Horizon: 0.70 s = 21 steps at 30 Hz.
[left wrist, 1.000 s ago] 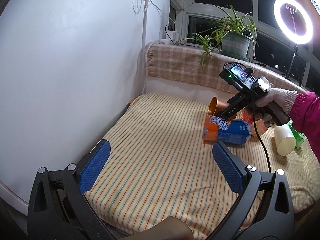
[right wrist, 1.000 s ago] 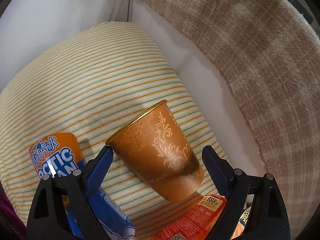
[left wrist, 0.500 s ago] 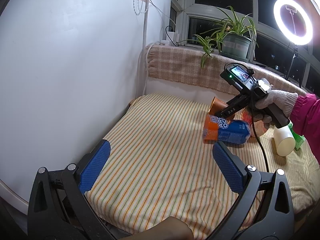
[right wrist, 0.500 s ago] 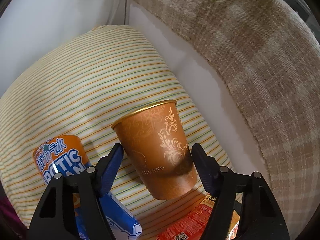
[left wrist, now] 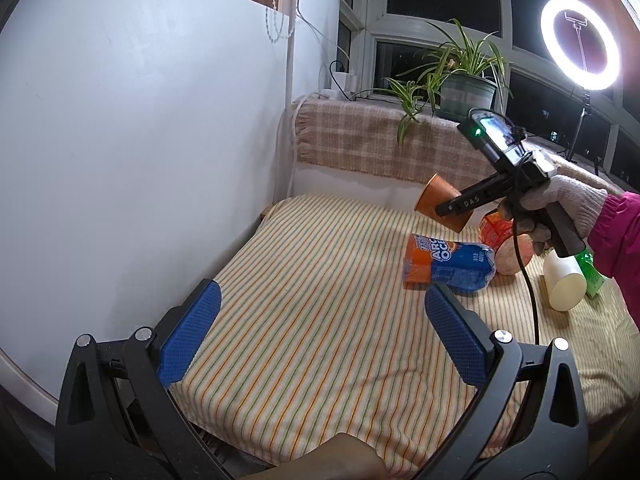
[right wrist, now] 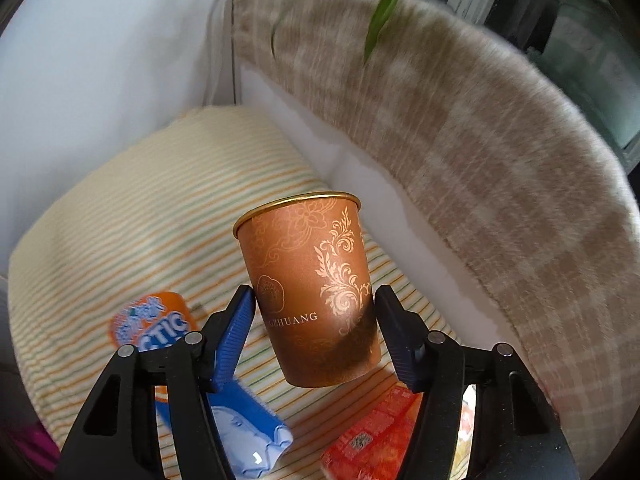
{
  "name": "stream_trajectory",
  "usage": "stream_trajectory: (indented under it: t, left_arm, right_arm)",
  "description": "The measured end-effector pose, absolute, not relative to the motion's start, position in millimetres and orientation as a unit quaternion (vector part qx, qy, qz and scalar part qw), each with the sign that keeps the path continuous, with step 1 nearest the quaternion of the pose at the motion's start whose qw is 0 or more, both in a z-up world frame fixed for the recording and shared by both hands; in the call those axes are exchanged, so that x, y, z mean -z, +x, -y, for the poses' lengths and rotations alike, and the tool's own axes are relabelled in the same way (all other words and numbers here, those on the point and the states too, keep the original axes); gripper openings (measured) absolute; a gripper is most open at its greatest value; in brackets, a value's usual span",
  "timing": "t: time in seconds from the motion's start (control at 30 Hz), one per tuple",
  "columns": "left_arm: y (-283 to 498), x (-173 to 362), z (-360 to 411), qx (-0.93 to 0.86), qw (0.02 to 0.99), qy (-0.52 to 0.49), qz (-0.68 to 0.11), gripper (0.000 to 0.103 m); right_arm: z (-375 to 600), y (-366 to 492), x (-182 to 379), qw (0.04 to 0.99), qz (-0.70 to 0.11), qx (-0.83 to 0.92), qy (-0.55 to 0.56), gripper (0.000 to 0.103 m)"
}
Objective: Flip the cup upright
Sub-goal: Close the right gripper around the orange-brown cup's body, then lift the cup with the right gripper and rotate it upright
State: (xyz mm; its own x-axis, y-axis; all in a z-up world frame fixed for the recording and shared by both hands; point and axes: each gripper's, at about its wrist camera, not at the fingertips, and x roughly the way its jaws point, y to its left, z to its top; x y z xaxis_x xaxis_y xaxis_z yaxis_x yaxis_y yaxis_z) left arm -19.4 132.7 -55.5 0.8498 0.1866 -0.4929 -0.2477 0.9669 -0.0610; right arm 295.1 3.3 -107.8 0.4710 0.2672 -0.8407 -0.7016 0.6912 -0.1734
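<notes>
The orange cup (right wrist: 312, 284) with gold floral print and a gold rim sits between the blue pads of my right gripper (right wrist: 314, 320), which is shut on its lower body. The cup is lifted off the striped cloth (right wrist: 132, 240) and tilted, rim pointing up and away. In the left wrist view the cup (left wrist: 438, 204) hangs in the air above the cloth, held by the right gripper (left wrist: 456, 208), mouth facing left. My left gripper (left wrist: 320, 328) is open and empty, low over the near part of the striped cloth (left wrist: 320, 300).
An orange-and-blue snack bag (left wrist: 448, 266) lies on the cloth below the cup. A red packet (left wrist: 496, 226), a round fruit (left wrist: 516, 256), a white cup (left wrist: 564, 284) on its side and a green item (left wrist: 592, 276) lie at right. A plaid-covered ledge (left wrist: 380, 148) with a potted plant (left wrist: 466, 92) runs behind.
My right gripper closed on the cup, lifted it off the cloth and tilted it toward upright. The left gripper has stayed still.
</notes>
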Motion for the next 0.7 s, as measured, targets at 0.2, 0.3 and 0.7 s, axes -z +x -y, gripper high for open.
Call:
stream_trajectory:
  t: [0.2,0.3,0.7]
  left_arm:
    - [-25,51,-131,-0.110,0.962,-0.061,-0.244,0.103]
    - [-25,48,-130,-0.106,0.962,-0.063,-0.242,0.103]
    - [-19,42,-104,-0.059,0.964,-0.060,-0.252,0.103]
  right_arm:
    - [18,260,75,0.838,-0.390,-0.310,-0.222,0.061]
    - [38,234,57,0.847,-0.377,-0.317,-0.197,0.061]
    - [98,127,51,0.874,-0.370,-0.310,-0.054,0.061]
